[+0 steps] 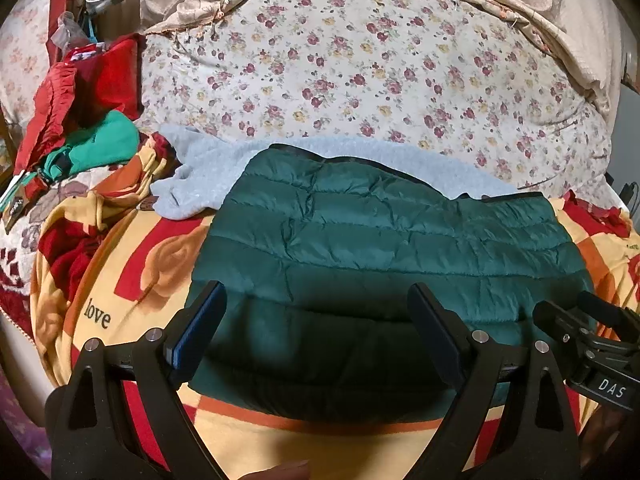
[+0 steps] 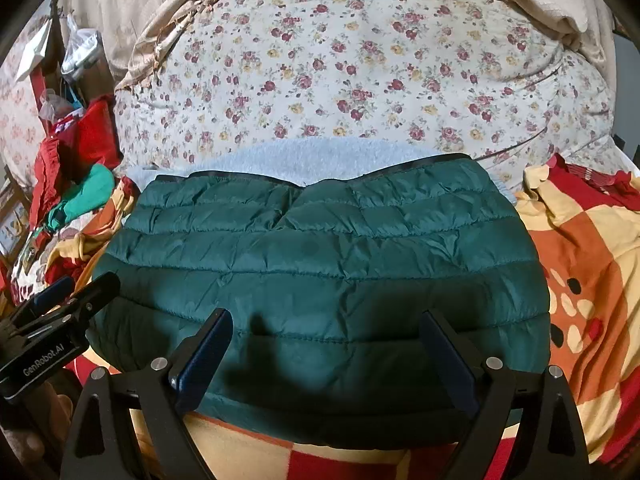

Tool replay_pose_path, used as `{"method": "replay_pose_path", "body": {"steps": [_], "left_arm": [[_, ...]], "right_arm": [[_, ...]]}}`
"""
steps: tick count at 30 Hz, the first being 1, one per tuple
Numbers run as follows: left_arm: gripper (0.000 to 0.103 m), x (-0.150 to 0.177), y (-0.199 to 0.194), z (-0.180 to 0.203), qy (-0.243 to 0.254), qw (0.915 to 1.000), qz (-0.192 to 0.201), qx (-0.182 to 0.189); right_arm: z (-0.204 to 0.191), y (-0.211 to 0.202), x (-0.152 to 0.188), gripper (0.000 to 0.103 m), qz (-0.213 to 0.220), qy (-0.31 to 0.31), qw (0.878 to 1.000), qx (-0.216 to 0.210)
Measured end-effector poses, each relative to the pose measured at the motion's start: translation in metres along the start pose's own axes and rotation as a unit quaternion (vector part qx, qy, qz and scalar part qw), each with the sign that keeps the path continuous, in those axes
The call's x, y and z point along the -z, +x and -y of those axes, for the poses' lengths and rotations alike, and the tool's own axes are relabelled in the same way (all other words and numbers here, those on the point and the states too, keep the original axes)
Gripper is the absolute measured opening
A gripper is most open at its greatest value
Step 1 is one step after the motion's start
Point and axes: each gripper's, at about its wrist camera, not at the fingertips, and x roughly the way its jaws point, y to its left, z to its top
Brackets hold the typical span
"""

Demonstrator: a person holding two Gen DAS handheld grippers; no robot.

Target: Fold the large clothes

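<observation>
A dark green quilted puffer jacket (image 1: 384,240) lies folded flat on the bed, also in the right wrist view (image 2: 320,264). A light blue fleece garment (image 1: 208,176) lies under its far edge, seen too in the right wrist view (image 2: 304,160). My left gripper (image 1: 316,312) is open, hovering over the jacket's near left part, holding nothing. My right gripper (image 2: 326,340) is open over the jacket's near edge, holding nothing. Each gripper shows in the other's view: the right one (image 1: 592,344) at the right edge, the left one (image 2: 60,312) at the left edge.
A red, orange and yellow blanket (image 1: 140,280) covers the bed. A floral quilt (image 1: 360,68) is piled behind, under a beige cover (image 1: 552,4). Red and green clothes (image 1: 88,112) are heaped at the left.
</observation>
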Motion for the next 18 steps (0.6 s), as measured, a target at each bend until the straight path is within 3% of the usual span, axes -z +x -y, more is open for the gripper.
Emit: {"method": "replay_pose_path", "body": {"steps": [18], "left_arm": [[0.092, -0.0008, -0.0033, 0.0003, 0.001, 1.0, 0.009, -0.005]], "right_arm": [[-0.0034, -0.0012, -0.0017, 0.093, 0.002, -0.003, 1.0, -0.001]]}}
